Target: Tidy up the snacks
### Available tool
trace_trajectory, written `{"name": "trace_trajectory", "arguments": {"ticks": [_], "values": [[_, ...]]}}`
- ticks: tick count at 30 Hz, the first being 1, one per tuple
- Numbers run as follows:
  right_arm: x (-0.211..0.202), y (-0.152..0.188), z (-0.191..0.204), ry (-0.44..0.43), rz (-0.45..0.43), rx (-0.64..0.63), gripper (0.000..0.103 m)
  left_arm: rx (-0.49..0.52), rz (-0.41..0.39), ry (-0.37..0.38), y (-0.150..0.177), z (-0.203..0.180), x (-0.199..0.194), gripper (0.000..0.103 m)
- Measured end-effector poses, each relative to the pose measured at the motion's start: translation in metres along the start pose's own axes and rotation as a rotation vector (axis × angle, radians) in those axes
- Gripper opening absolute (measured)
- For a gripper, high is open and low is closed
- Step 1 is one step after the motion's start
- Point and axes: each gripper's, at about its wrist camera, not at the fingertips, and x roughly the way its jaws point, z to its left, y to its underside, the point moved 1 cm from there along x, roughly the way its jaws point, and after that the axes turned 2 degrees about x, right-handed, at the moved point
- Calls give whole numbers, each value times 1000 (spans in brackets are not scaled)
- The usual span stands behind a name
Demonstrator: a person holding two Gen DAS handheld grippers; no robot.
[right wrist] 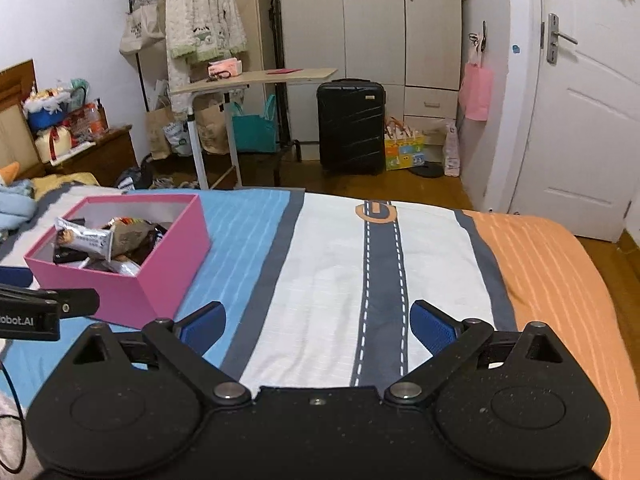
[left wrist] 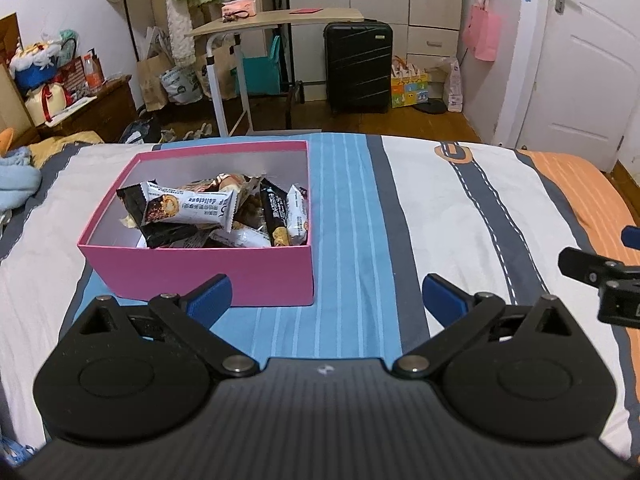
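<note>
A pink box (left wrist: 208,272) sits on the striped bedspread and holds several wrapped snack bars (left wrist: 188,208). It also shows at the left of the right wrist view (right wrist: 120,292), with the snacks (right wrist: 92,242) piled inside. My left gripper (left wrist: 326,300) is open and empty, just in front of the box's near right corner. My right gripper (right wrist: 318,330) is open and empty over the white and grey stripes, to the right of the box. Its tip shows at the right edge of the left wrist view (left wrist: 600,276).
The bedspread (right wrist: 332,280) has blue, white, grey and orange stripes. Beyond the bed's far edge stand a rolling side table (left wrist: 276,20), a black suitcase (left wrist: 358,66), bags on the wood floor and a white door (left wrist: 588,60). Blue bedding (left wrist: 16,180) lies at the left.
</note>
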Motion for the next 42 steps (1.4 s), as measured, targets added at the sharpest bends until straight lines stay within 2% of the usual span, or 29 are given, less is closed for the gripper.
{"name": "trace_trajectory", "arguments": {"ticks": [14,30,42], "values": [[-7,-1,-2,-9,51,-2,100,48,-36,3,4,-17,-15,103],[-9,-3,0,11,69,1,100,-14,-27,-16,7,-12,-15,103],[-10,-1,0,0,67,-9,100,-19,-9,-53,8,-9,-12,103]]}}
